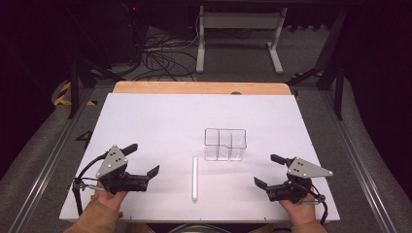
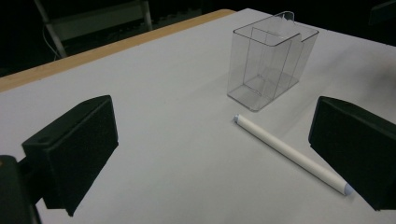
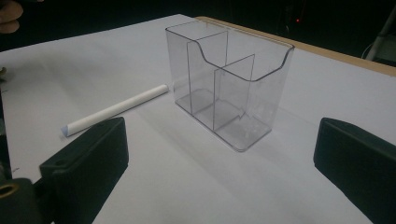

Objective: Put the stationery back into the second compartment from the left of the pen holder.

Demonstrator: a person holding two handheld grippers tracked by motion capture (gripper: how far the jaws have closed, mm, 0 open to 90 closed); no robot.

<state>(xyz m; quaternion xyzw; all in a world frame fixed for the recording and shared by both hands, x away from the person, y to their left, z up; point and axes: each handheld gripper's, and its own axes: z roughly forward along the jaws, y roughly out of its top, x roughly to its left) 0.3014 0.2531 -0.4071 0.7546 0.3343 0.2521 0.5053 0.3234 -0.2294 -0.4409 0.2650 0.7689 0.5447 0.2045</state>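
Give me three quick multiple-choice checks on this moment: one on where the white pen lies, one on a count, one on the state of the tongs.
1. The white pen lies:
A. inside the clear organizer
B. flat on the white table, in front of the organizer
C. between the left tongs' jaws

2. White pens on the table:
A. one
B. two
C. three

3. The left and right tongs are:
A. both shut
B. both open, holding nothing
C. one shut on the pen

Answers:
1 B: the pen lies apart from the organizer.
2 A: a single pen shows.
3 B: the jaws stand wide apart with nothing between them.
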